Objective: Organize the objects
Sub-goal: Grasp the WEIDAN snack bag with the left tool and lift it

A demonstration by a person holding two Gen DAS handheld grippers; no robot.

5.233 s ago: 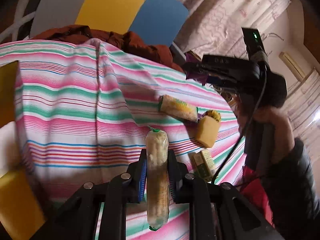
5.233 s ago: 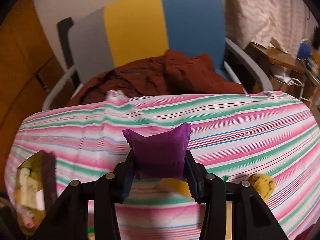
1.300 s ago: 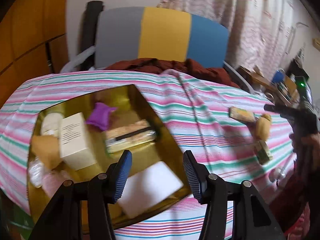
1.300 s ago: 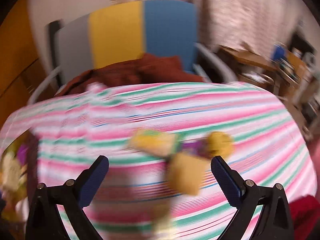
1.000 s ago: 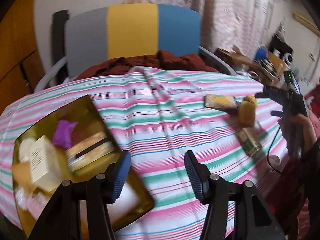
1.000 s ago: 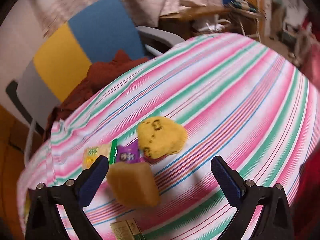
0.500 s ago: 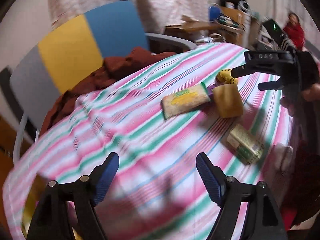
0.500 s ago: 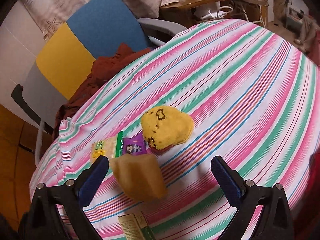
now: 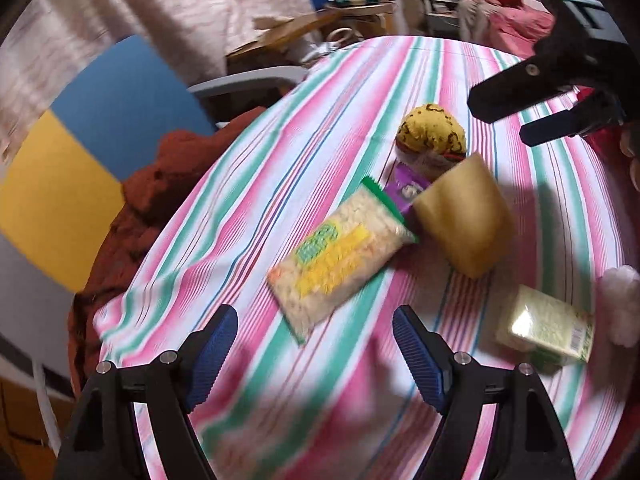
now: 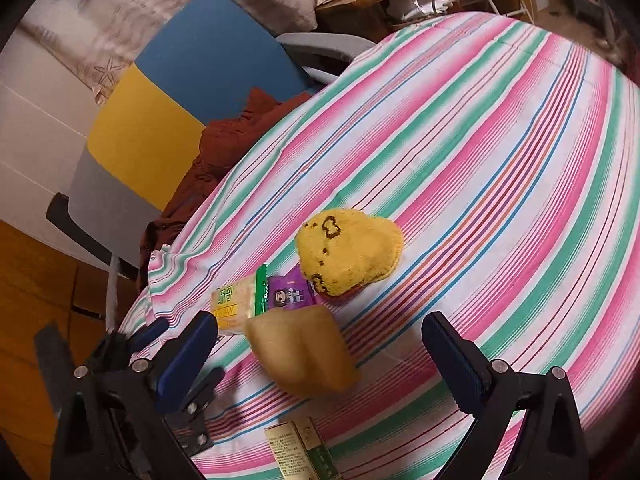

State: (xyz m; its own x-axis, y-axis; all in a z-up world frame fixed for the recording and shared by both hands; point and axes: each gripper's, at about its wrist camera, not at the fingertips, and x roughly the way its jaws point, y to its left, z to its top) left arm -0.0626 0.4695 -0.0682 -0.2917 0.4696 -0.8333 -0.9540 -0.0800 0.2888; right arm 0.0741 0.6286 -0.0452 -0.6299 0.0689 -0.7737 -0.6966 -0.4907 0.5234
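On the striped tablecloth (image 9: 256, 184) lies a cluster: a clear rice-cracker packet (image 9: 340, 264) with green and yellow print, a small purple sachet (image 9: 404, 190), a tan wedge-shaped pouch (image 9: 466, 220), a yellow knitted pouch (image 9: 434, 130) and a green box (image 9: 546, 330). My left gripper (image 9: 316, 356) hangs open just short of the packet, with nothing between its fingers. My right gripper (image 10: 320, 356) is open too, straddling the tan pouch (image 10: 304, 348) from above; the yellow knitted pouch (image 10: 348, 254), purple sachet (image 10: 290, 292) and packet (image 10: 240, 302) lie beyond it. The green box (image 10: 300, 454) sits below.
A chair (image 10: 172, 96) with grey, yellow and blue back panels stands behind the table, a rust-red garment (image 10: 224, 148) heaped on its seat. A white fluffy item (image 9: 620, 304) lies at the table's right edge. A cluttered desk (image 9: 320, 20) is in the background.
The left gripper let go of a long packet into the gold tray, then swung right to the cluster. The right gripper released the purple pouch and moved closer over the tan pouch.
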